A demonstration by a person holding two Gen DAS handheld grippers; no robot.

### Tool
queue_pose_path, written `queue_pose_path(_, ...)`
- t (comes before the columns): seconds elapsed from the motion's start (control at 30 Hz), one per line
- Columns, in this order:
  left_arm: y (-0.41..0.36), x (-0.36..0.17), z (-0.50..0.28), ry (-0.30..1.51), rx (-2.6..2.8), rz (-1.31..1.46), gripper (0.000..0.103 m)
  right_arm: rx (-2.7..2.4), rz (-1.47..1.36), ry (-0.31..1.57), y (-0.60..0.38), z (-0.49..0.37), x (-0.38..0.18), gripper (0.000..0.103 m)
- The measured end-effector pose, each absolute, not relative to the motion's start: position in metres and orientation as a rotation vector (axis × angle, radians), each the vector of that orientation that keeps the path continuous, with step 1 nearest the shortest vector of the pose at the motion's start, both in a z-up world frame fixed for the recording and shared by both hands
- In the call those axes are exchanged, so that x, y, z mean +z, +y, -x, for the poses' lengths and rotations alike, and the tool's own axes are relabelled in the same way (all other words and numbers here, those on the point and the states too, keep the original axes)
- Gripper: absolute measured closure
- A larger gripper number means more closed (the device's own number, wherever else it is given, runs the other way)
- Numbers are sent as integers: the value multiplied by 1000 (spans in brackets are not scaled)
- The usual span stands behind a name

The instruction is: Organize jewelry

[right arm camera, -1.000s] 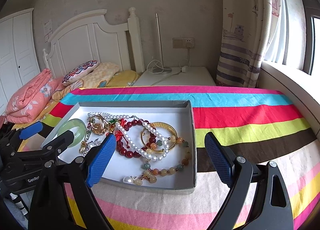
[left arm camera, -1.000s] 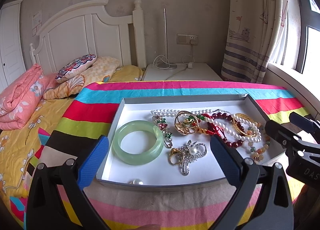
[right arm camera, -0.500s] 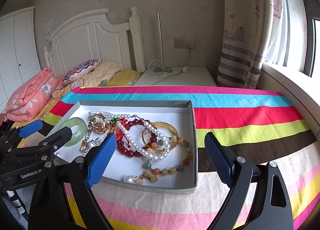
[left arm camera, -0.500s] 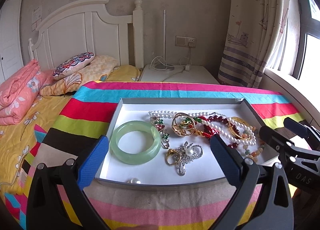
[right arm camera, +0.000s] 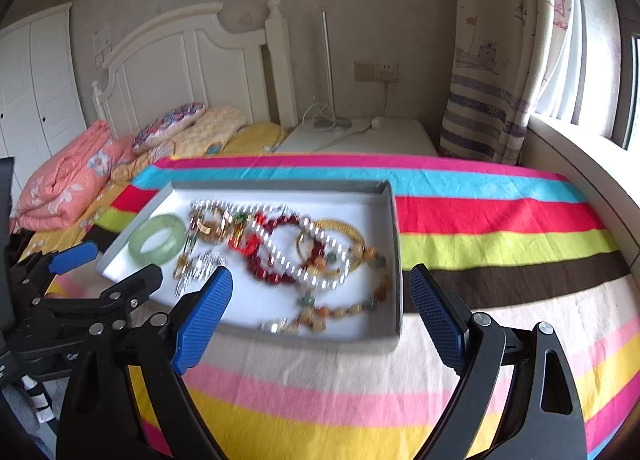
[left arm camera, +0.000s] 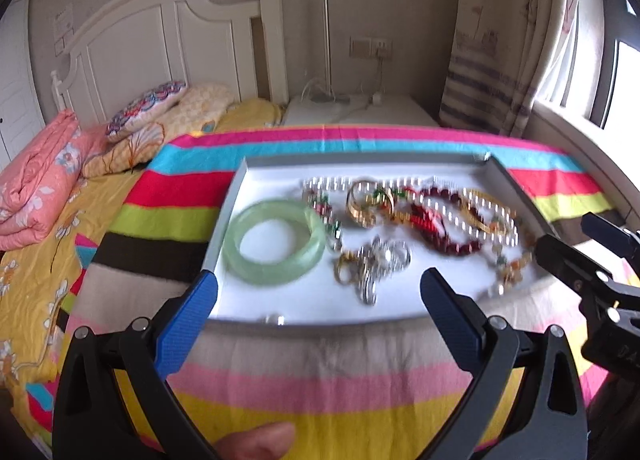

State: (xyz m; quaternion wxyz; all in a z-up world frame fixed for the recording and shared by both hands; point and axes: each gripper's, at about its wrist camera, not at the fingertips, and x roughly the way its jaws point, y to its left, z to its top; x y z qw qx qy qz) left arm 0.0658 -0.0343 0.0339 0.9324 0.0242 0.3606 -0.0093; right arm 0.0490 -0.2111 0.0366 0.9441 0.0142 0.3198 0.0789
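Observation:
A shallow grey tray (left arm camera: 240, 187) with a white floor lies on the striped cloth. It holds a green jade bangle (left arm camera: 274, 246), a silver pearl brooch (left arm camera: 380, 260), gold rings (left arm camera: 366, 201), a red bead bracelet (left arm camera: 452, 227) and a pearl strand (left arm camera: 468, 215). My left gripper (left arm camera: 318, 300) is open and empty above the tray's near edge. My right gripper (right arm camera: 320, 296) is open and empty near the tray's (right arm camera: 394, 252) front right corner. A multicoloured bead strand (right arm camera: 344, 308) lies near it. Both views are blurred.
The striped cloth (right arm camera: 500, 244) extends right of the tray. A bed with pillows (left arm camera: 152, 107) and a pink quilt (left arm camera: 36, 183) lies left. A white nightstand (right arm camera: 360, 135) stands behind. A windowsill (right arm camera: 580, 163) and curtain run along the right.
Both grippers have shifted slightly and the views have blurred with motion. The tray sits a bit higher in both views. The jaws stay open and the jewelry has not moved.

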Motion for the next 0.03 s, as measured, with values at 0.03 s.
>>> queue_pose_path(0.03, -34, 31, -63, 759, -18, -48, 3, 160, -14, 677, -209, -44, 35, 17)
